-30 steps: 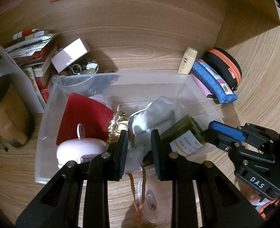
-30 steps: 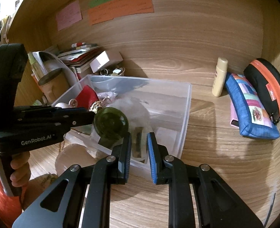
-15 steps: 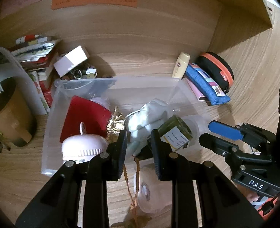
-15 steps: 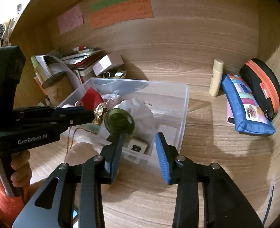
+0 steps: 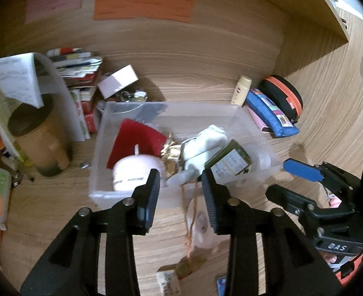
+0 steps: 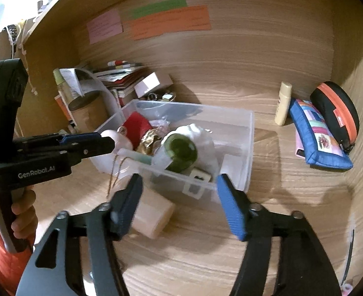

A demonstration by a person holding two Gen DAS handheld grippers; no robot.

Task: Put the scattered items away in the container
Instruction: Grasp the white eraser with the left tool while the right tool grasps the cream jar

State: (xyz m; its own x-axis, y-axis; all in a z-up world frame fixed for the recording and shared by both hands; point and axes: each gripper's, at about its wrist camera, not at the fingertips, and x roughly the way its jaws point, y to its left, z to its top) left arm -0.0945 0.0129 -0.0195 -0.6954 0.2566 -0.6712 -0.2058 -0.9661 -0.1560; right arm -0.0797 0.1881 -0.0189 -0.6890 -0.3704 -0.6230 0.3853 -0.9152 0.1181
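Note:
A clear plastic bin [image 5: 100, 187] [image 6: 249, 133] holds a red pouch [image 5: 137, 138], a white round item [image 5: 134, 172], gold foil [image 5: 171, 150], a white cloth bag [image 5: 206, 140] and a dark green jar [image 5: 230, 160] [image 6: 181, 153] lying on its side. My left gripper [image 5: 180, 185] is open and empty at the bin's near edge; it also shows in the right wrist view [image 6: 102, 143]. My right gripper [image 6: 179, 192] is wide open and empty just before the bin; it also shows in the left wrist view [image 5: 285, 177]. A brown cord [image 5: 190, 222] hangs over the bin's front wall.
A tape roll [image 5: 201, 222] [image 6: 154, 212] and small items [image 5: 169, 281] lie in front of the bin. A brown mug [image 5: 41, 143], books [image 5: 80, 74] and a white box [image 5: 118, 81] stand left. A lotion tube [image 5: 240, 90], blue pouch [image 5: 270, 113] and black-orange case [image 5: 283, 96] lie right.
My right gripper let go of the green jar, opened wide and drew back; the jar now lies in the bin. My left gripper opened, released the white bag and pulled back.

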